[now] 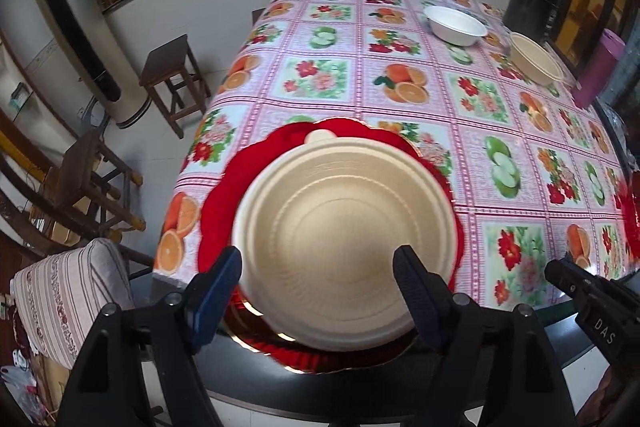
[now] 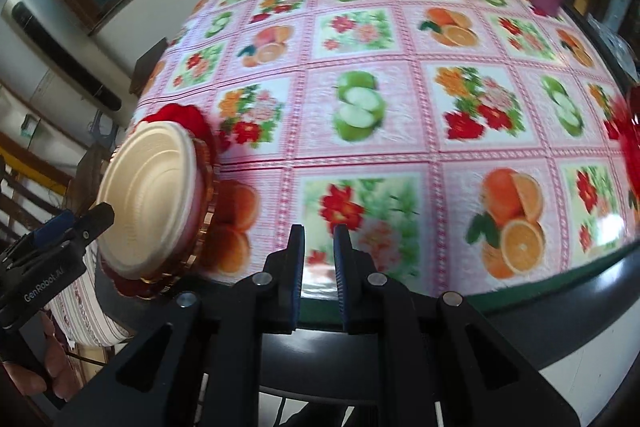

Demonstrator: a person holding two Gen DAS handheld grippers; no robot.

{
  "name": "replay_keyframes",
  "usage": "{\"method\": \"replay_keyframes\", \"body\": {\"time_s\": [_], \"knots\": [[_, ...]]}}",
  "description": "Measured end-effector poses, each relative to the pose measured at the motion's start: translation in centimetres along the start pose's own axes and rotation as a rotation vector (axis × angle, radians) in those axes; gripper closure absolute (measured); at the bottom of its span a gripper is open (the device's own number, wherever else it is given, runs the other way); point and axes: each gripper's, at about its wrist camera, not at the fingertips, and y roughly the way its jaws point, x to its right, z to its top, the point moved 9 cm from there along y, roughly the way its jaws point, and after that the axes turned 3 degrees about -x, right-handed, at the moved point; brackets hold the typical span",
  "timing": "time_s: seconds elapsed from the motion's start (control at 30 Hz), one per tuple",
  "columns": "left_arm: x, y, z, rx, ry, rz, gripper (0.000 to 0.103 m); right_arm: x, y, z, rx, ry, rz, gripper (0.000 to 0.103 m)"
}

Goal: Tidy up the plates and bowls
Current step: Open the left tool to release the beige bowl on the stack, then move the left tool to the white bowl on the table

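Nearest to the left wrist camera, the left gripper (image 1: 318, 271) stands with its jaws spread wide, one finger on each side of a beige plate (image 1: 348, 243), and the pads do not press on it. Beige plate lies on a red plate (image 1: 236, 183) with a scalloped gold rim, and this stack of two sits at the near left corner of the table (image 1: 400, 99), partly over the edge. Nothing lies in the beige plate.

In the right wrist view, the right gripper (image 2: 318, 263) has its jaws almost pressed together with only a narrow gap and nothing between them. It hangs above the near edge of the table, to the right of the stack and well apart from it.

Middle of the table is open: only the tablecloth with fruit and flower squares shows there. At the right edge a second red plate (image 2: 632, 147) is partly in view.

At the far side stand two bowls near each other, a white bowl (image 1: 456, 25) and a beige bowl (image 1: 536, 59), both empty. Just beyond the beige bowl stands a purple bottle (image 1: 598, 71), near the far right corner. Beyond the left edge of the table, one wooden stool (image 1: 172, 75) stands on the floor.
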Motion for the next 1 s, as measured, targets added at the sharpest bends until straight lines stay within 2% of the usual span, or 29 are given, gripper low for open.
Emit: {"method": "replay_keyframes", "body": {"time_s": [0.13, 0.37, 0.6, 1.0], "knots": [[2.4, 0.3, 0.7, -0.002, 0.032, -0.017, 0.023, 2.2, -0.1, 0.1, -0.007, 0.035, -0.014, 0.087], [5.8, 0.6, 2.9, 0.002, 0.061, -0.026, 0.023, 5.3, -0.1, 2.4, -0.002, 0.074, -0.012, 0.087], [7.8, 0.3, 4.9, 0.028, 0.055, -0.029, 0.023, 7.1, 0.2, 4.5, -0.005, 0.077, -0.003, 0.087], [11.5, 0.0, 7.0, 0.051, 0.083, -0.057, 0.023, 11.3, -0.1, 5.2, -0.003, 0.129, -0.014, 0.087]]}}
